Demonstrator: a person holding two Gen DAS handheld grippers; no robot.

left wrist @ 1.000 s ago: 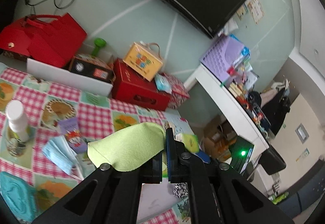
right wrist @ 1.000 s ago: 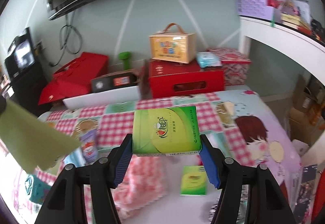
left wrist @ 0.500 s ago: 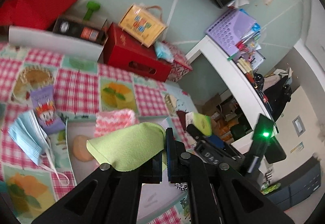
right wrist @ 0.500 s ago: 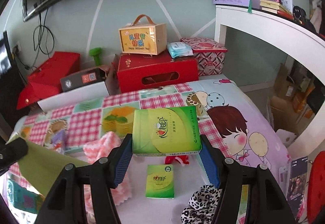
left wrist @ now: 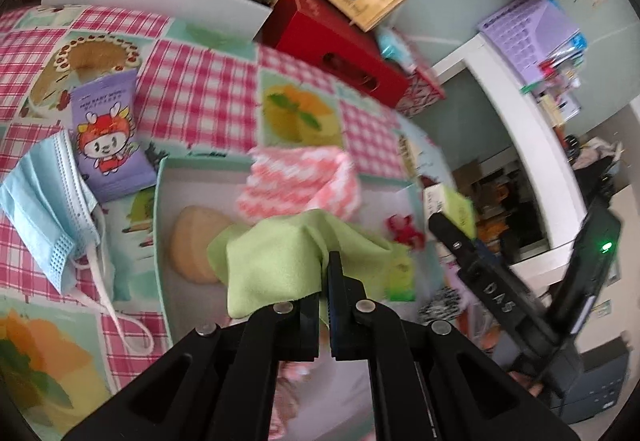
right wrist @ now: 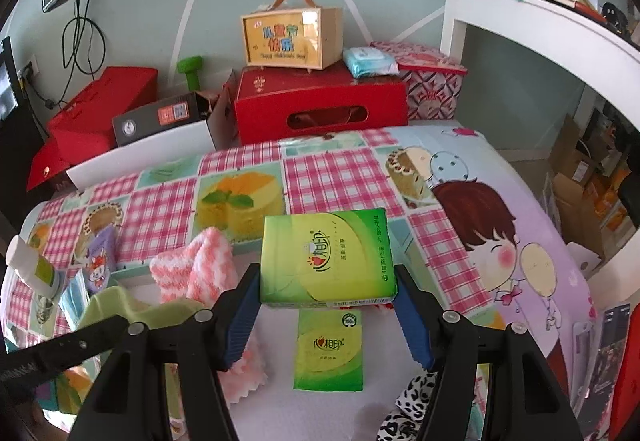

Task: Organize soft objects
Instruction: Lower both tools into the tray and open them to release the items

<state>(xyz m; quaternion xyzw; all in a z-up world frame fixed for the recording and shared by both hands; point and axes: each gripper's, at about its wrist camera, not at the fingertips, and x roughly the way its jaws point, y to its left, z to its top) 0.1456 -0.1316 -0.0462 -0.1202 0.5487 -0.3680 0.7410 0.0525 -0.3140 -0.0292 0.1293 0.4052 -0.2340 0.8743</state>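
Note:
My left gripper point(left wrist: 326, 281) is shut on a light green cloth point(left wrist: 276, 261), which hangs low over a shallow white tray point(left wrist: 162, 233). In that tray lie a pink-and-white knitted cloth point(left wrist: 300, 181), a tan round pad point(left wrist: 192, 241) and a small green tissue pack point(right wrist: 329, 349). A larger green tissue pack point(right wrist: 326, 259) is clamped between the blue pads of my right gripper point(right wrist: 326, 305), held above the tray. The green cloth point(right wrist: 120, 307) and the left gripper's black finger also show at the lower left of the right wrist view.
A blue face mask point(left wrist: 44, 197) and a purple wipes packet point(left wrist: 108, 145) lie left of the tray on the checked tablecloth. A leopard-print scrunchie point(right wrist: 412, 401) sits at the tray's near right. Red boxes point(right wrist: 320, 105) and a yellow carry box point(right wrist: 292, 33) line the wall.
Both grippers came down toward the tray. The green cloth, hanging well above the table before, now droops over the tray's contents. The tissue pack stayed clamped in the right gripper.

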